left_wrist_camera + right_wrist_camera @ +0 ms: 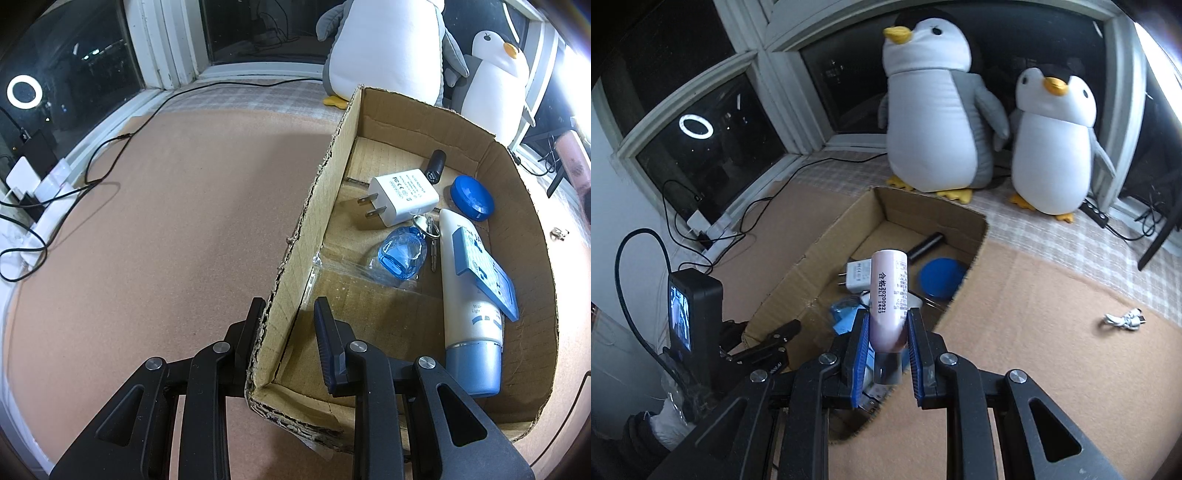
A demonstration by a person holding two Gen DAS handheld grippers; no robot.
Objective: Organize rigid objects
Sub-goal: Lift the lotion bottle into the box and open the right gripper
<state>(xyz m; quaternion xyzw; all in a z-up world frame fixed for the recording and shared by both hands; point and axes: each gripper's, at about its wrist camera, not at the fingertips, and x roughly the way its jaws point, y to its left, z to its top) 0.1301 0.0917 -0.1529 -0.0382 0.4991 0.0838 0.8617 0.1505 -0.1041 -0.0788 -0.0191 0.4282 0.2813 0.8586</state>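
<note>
An open cardboard box [317, 206] [812, 258] holds a white plug adapter [402, 197], a blue round lid [472, 197], a black stick [435, 166], a blue key fob [400, 254], a white-and-blue tube [469, 317] and a blue flat card [484, 271]. My left gripper [288, 317] straddles the box's near left wall, one finger outside, one inside, with a gap at the inner pad. My right gripper [886, 328] is shut on a pink tube [888, 291], held above the box's near end.
Two plush penguins [934, 110] [1052, 147] stand behind the box by the window. Black cables and a power strip [44, 192] lie at the left edge. A small white cable bundle [1123, 319] lies on the brown mat right of the box.
</note>
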